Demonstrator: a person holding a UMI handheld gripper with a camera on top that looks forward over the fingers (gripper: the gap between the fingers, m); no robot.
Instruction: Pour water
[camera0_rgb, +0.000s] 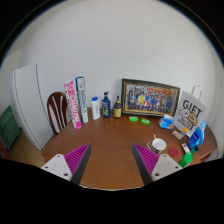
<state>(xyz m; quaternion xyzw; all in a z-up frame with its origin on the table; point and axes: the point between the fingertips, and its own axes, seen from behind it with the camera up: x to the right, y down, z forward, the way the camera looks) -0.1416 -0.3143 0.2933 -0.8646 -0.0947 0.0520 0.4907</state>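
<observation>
bare table lies ahead; bottles and framed photo line its far edge.

A round wooden table stands against a white wall. Along its far edge, from one side to the other: a tall pink-and-white box beside a white box with a green edge, a small white bottle, a dark bottle with a blue label, a small dark jar, and a framed group photograph leaning upright. A white bag printed "GIFT" stands beside the frame. Small green items lie before the photograph. A wooden chair stands beyond the table, near a white door.
</observation>
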